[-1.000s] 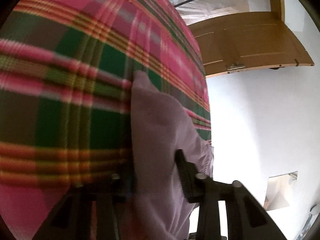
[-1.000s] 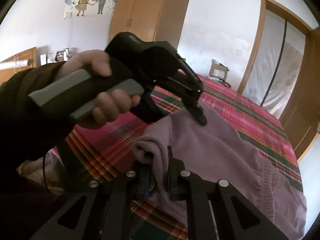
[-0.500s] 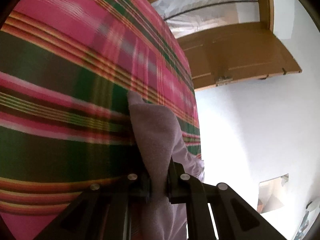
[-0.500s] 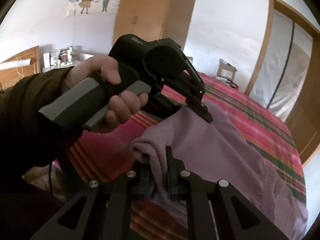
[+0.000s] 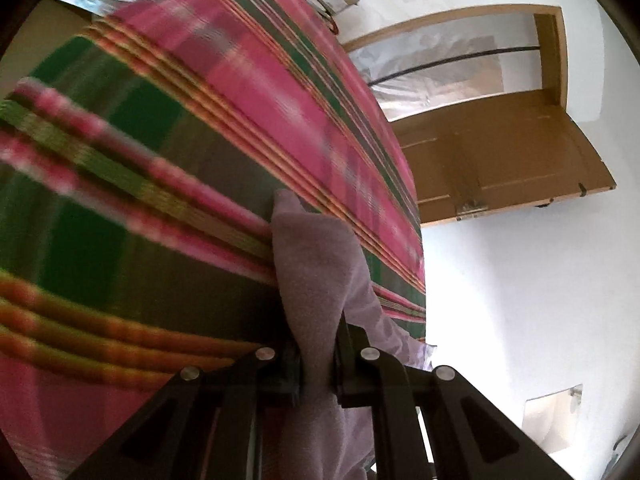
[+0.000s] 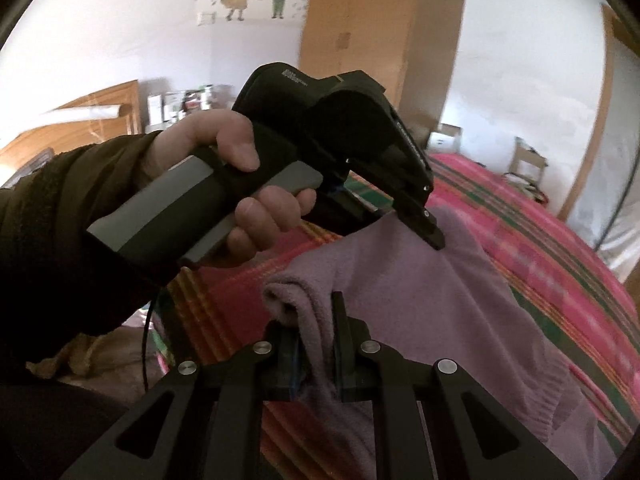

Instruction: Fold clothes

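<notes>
**Inspector A:** State of the right gripper (image 6: 316,344)?

**Inspector B:** Its jaws stand nearly closed, clamped on a bunched edge of the lilac sweater (image 6: 432,304). The cloth fills the narrow gap between them.

**Inspector A:** And the left gripper (image 5: 318,356)?

**Inspector B:** Likewise drawn in tight on a fold of the same garment, which rises as a peak in front of its fingers. In the right wrist view the left gripper's tip (image 6: 434,238) meets the sweater's upper edge, and a hand (image 6: 236,184) in a dark sleeve (image 6: 72,216) holds its grey handle.

**Inspector A:** Where does the sweater lie?

**Inspector B:** Over the pink and green plaid bed cover (image 6: 540,232), draped down to the right, with the gripped edge lifted above the bed. A wooden door (image 5: 492,152) stands open beyond the bed.
</notes>
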`<move>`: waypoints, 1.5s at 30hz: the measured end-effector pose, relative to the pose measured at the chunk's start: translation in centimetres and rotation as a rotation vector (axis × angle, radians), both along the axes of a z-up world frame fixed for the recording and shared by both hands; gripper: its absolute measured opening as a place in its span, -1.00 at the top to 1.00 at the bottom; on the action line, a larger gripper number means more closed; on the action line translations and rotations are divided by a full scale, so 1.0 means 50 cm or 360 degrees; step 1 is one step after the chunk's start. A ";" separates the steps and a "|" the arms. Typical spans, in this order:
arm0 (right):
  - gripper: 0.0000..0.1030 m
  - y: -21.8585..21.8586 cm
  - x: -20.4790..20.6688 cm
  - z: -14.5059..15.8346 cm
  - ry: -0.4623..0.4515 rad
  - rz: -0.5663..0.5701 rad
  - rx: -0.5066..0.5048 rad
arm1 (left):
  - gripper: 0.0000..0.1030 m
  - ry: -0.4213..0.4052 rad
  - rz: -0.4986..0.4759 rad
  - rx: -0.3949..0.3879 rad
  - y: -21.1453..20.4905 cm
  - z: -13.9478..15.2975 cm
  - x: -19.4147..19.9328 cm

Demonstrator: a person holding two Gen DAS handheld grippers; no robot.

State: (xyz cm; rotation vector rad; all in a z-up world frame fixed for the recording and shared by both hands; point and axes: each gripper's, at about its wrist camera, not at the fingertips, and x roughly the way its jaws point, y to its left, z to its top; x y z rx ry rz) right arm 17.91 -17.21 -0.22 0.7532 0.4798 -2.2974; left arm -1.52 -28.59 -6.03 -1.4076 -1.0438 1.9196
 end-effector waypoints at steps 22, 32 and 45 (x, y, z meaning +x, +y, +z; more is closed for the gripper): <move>0.38 -0.020 0.016 -0.038 -0.0183 0.0124 -0.0029 | 0.36 0.0017 0.0273 -0.0295 -0.065 0.035 0.103; 0.34 0.161 0.057 0.041 -0.0041 -0.0144 -0.0226 | 0.33 0.0270 0.0239 -0.0453 0.010 0.124 0.195; 0.32 0.433 0.064 -0.023 -0.0126 -0.0786 -0.0147 | 0.33 0.0491 -0.0360 -0.0614 0.295 0.124 0.260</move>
